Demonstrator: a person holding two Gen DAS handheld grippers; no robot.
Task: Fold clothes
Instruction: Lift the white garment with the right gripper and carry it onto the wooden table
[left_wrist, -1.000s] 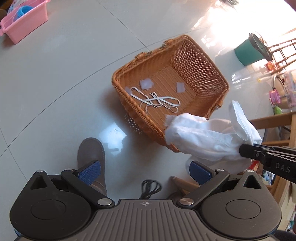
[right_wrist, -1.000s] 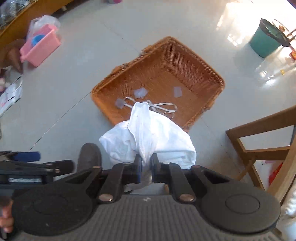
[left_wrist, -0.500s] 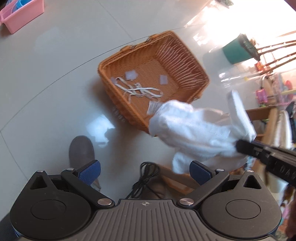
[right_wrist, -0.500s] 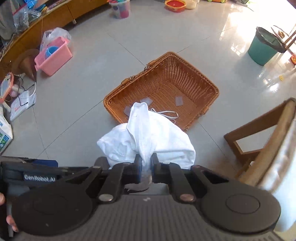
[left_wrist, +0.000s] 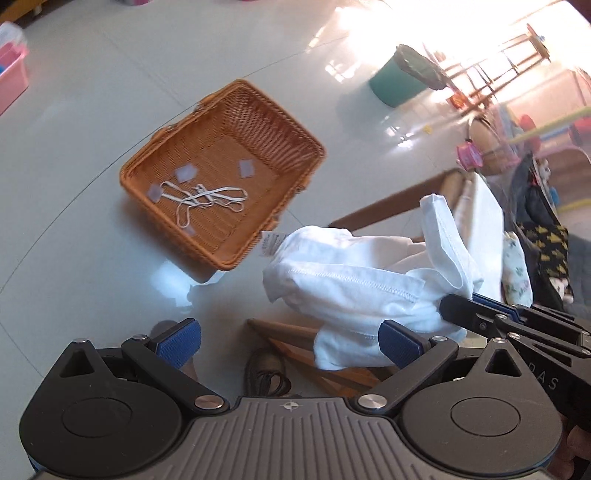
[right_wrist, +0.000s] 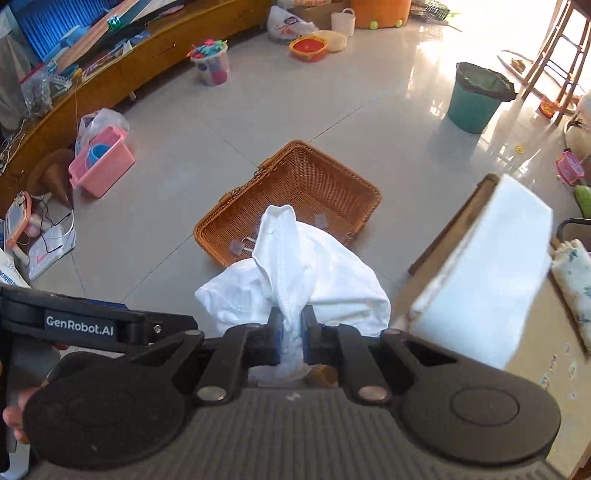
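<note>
Setting: a home living room. Glossy tiled floor (right_wrist: 295, 110); toy tubs (right_wrist: 212, 64) far left by a low wooden cabinet (right_wrist: 147, 62). Green waste bin (right_wrist: 476, 99) far right.

A square woven wicker basket (right_wrist: 295, 199) sits mid-floor, thin white straps (left_wrist: 207, 201) inside it. A bunched white cotton garment (right_wrist: 295, 273) hangs before it. A round teal bin (right_wrist: 474, 99) stands behind, rightward.
</note>
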